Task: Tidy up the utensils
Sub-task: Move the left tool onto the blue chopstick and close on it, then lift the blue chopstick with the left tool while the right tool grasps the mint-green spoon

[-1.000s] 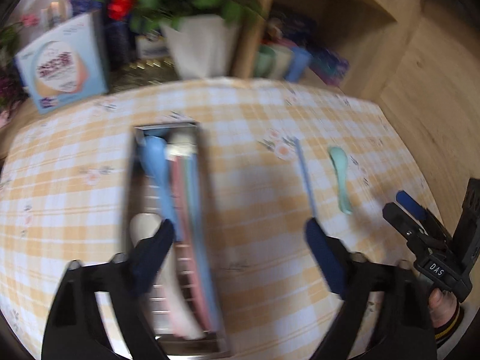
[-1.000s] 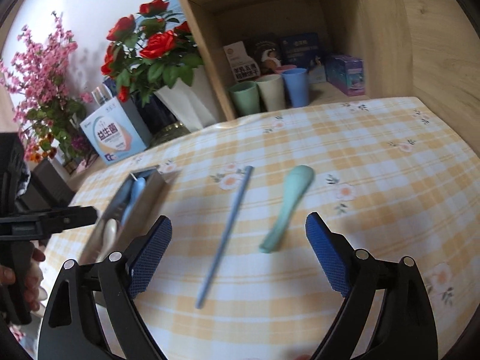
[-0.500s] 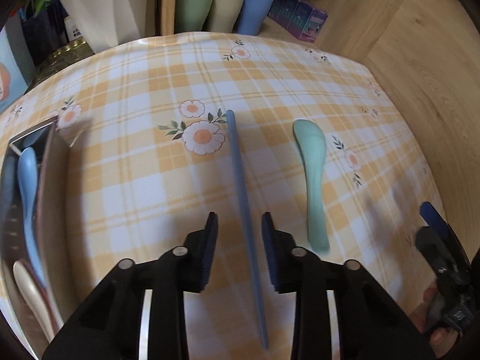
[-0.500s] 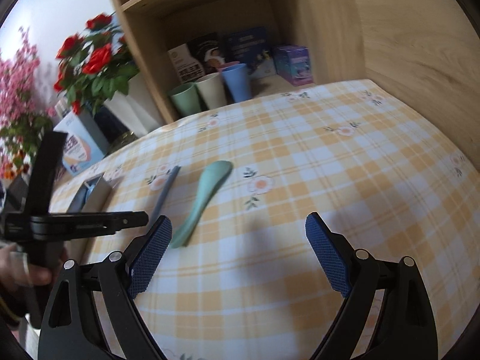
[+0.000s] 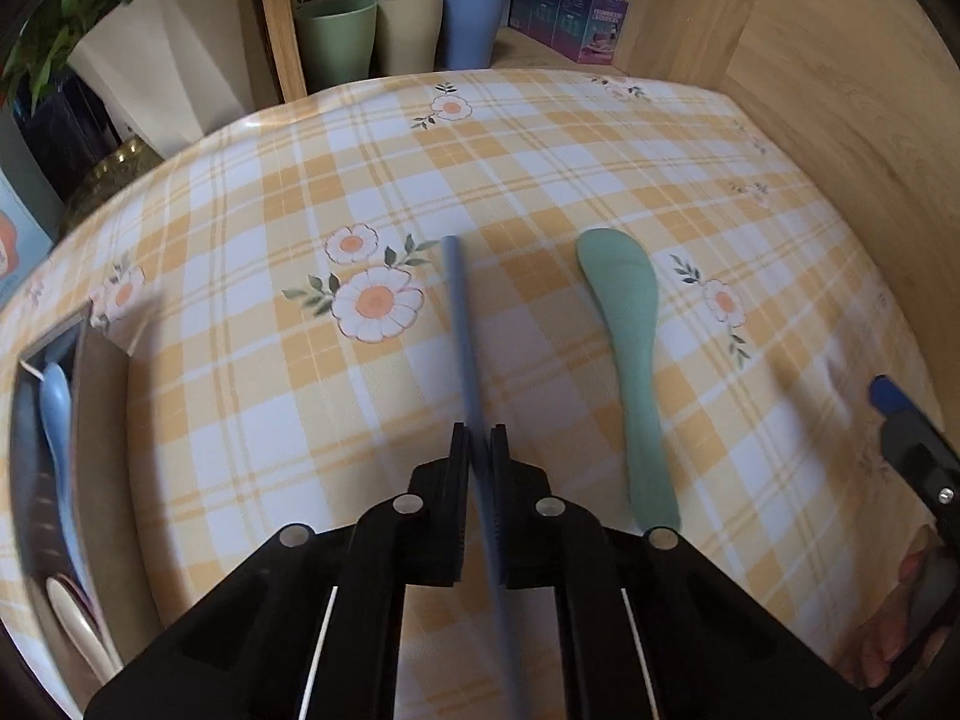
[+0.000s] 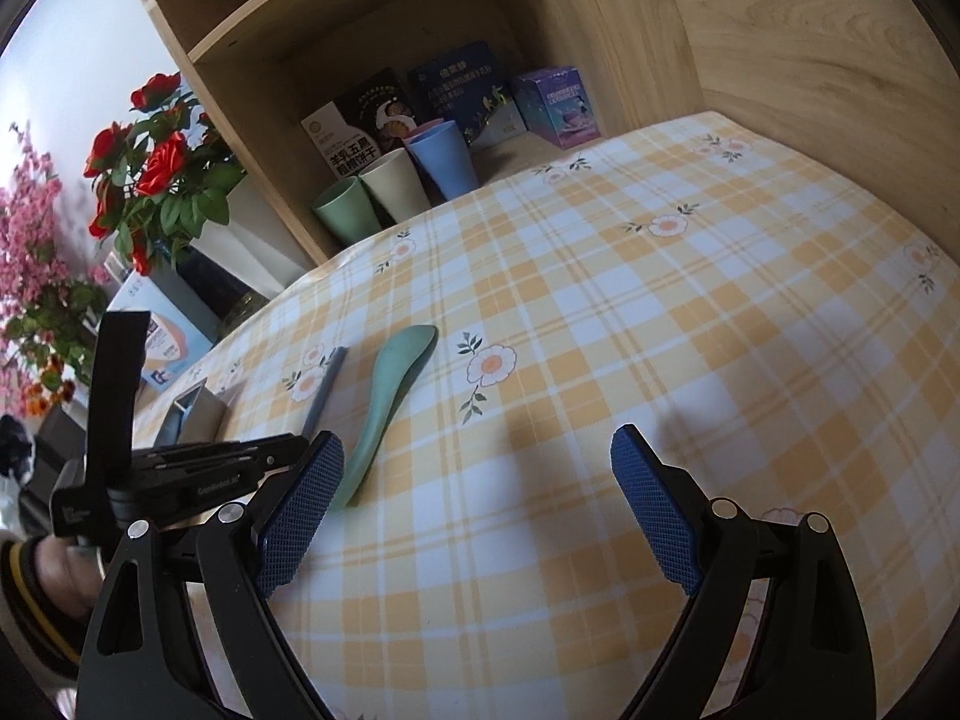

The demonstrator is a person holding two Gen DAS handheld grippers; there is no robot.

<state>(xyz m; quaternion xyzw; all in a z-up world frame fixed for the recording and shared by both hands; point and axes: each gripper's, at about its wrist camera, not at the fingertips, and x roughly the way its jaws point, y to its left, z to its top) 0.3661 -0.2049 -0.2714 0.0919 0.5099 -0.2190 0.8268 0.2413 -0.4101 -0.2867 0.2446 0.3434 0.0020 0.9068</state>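
Note:
My left gripper point(image 5: 479, 450) is shut on a long blue chopstick point(image 5: 462, 324) that lies on the checked tablecloth; it also shows in the right wrist view point(image 6: 324, 387). A green spoon point(image 5: 630, 330) lies just right of it, also in the right wrist view point(image 6: 390, 396). The metal utensil tray point(image 5: 99, 420) at the far left holds a blue spoon point(image 5: 57, 414) and a cream spoon point(image 5: 75, 618). My right gripper point(image 6: 474, 510) is open and empty above the cloth, right of the green spoon.
Three cups point(image 6: 390, 186) and several boxes point(image 6: 510, 102) stand in a wooden shelf behind the table. A white vase with red roses point(image 6: 156, 180) stands at the back left. A wooden wall point(image 5: 840, 90) borders the table's right side.
My left gripper moved right from over the tray to the blue chopstick and closed on it. My right gripper swung to the right, away from the utensils, and stayed open.

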